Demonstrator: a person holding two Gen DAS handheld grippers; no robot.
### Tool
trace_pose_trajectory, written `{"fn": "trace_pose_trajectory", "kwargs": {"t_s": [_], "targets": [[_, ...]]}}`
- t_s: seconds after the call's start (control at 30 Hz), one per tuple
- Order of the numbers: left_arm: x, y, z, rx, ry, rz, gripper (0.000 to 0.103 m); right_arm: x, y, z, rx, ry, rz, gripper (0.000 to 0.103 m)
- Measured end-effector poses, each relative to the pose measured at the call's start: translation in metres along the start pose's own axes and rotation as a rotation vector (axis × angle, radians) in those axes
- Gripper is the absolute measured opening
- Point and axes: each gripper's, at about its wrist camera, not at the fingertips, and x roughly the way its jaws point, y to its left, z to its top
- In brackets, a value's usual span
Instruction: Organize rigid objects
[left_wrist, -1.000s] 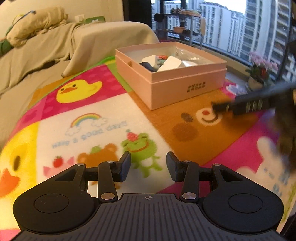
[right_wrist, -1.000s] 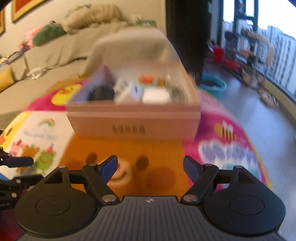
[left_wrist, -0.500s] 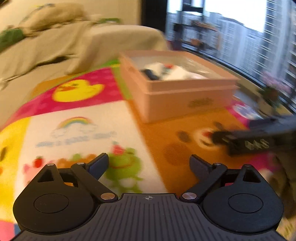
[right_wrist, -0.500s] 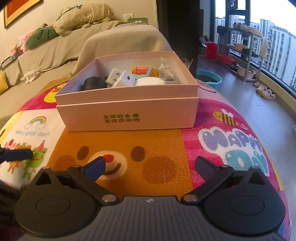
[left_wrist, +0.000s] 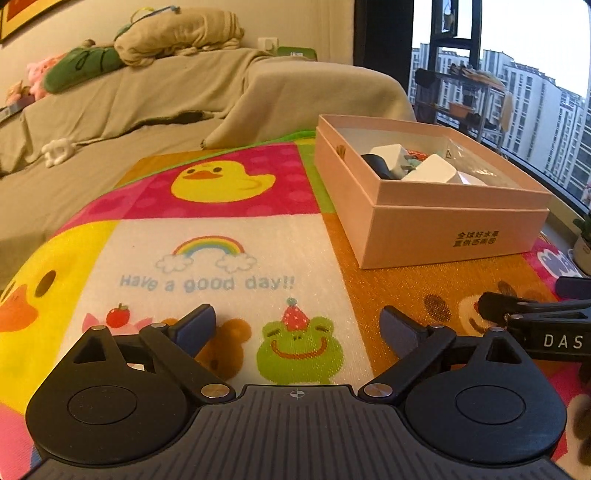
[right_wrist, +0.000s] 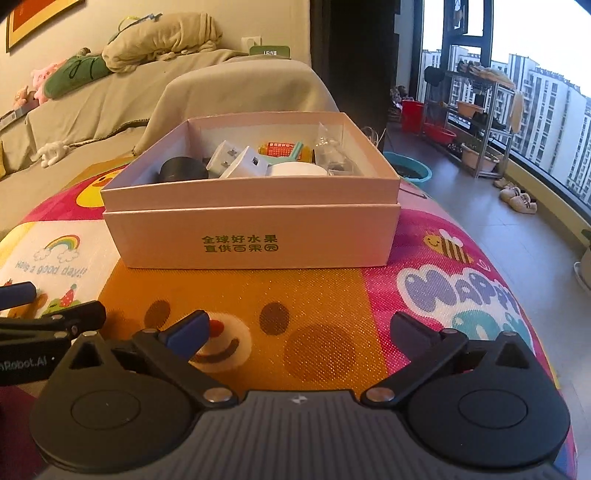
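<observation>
A pink cardboard box (right_wrist: 255, 236) stands on the cartoon play mat (right_wrist: 325, 295); it also shows at the right in the left wrist view (left_wrist: 454, 229). Inside it lie white charger plugs (right_wrist: 242, 162), a black round object (right_wrist: 183, 170), a white round lid (right_wrist: 297, 170), an orange packet (right_wrist: 282, 149) and clear plastic (right_wrist: 330, 151). My left gripper (left_wrist: 297, 323) is open and empty, low over the mat in front and left of the box. My right gripper (right_wrist: 299, 328) is open and empty, facing the box's front.
A sofa under a beige cover (left_wrist: 155, 103) runs behind the mat, with a bundled blanket (left_wrist: 177, 37) and plush toys (left_wrist: 77, 62). A shelf rack (right_wrist: 476, 122), red and teal basins (right_wrist: 408, 171) and slippers (right_wrist: 517, 194) stand on the floor by the window.
Both grippers' jaws have opened wider. Both have drawn back a little from the box, and the left view has swung left and steadied.
</observation>
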Motion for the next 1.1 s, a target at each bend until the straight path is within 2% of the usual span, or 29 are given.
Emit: {"fn": "trace_pose_trajectory", "kwargs": {"t_s": [1.1], "targets": [[0.0045,-0.0008,0.0022,0.009,0.0,0.0,0.101,0.003,0.0029,-0.0007,0.005,-0.011,-0.012,0.103]]}}
